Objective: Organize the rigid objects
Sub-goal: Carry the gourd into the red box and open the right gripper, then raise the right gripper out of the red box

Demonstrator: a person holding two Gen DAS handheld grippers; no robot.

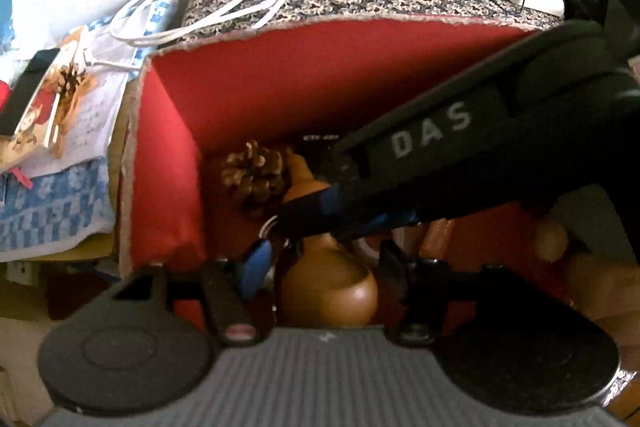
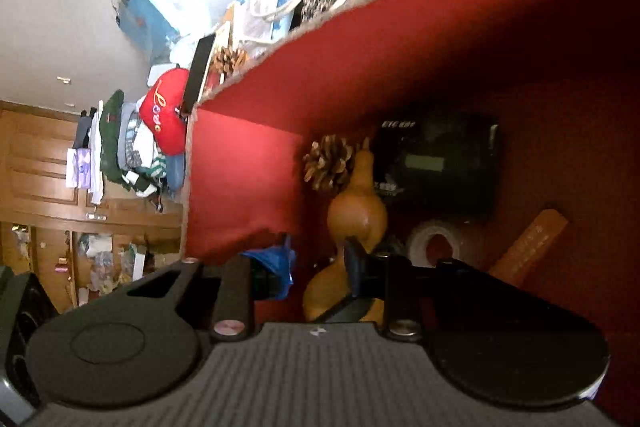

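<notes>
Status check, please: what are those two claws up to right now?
Left claw and right claw inside red box, grips unclear. Gourd between left claw's fingers, right claw by its waist. Pine cone, tape roll, black device crowd close.

Landmark: red box (image 1: pixel 248 95), open at the top.
Black arm reaching into the box: grey raised capitals "DAS" (image 1: pixel 430 129) on its side, left wrist view.
Red heart cushion (image 2: pixel 166 115), outside the box past its left corner: "Love" in light cursive stitching.
Black device (image 2: pixel 444 163), flat at the bottom of the box beside the pine cone (image 2: pixel 328 163): white lettering, roughly "ETC", remainder too blurred; a lower white mark unreadable.
Orange stick (image 2: pixel 528 247), leaning inside the box: row of marks, illegible.
</notes>
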